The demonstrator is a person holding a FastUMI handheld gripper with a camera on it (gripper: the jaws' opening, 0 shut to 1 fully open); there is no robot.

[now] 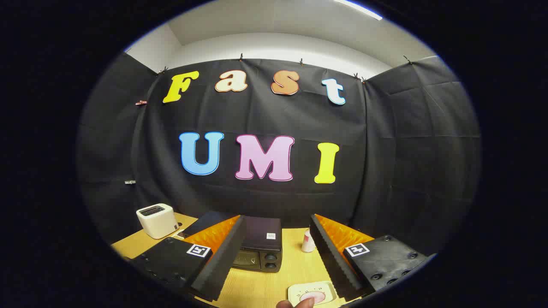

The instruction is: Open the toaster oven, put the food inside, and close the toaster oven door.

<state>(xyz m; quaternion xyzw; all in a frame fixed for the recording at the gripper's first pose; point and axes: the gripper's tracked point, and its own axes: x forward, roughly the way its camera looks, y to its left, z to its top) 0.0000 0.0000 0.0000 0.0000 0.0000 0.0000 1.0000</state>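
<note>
My gripper [278, 256] stands wide open, holding nothing — clear wooden table [295, 265] between my fingers. The oven [259, 246], door shut, sits just ahead, nearer my left finger. The food on its plate [311, 293] lies close in by my right finger, a fingertip [295, 304] touching its edge. A small can [307, 241] stands beyond; a white toaster [156, 220] off left.

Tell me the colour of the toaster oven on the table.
Black toaster oven, best seen in the gripper view, beyond the open tool.
</note>
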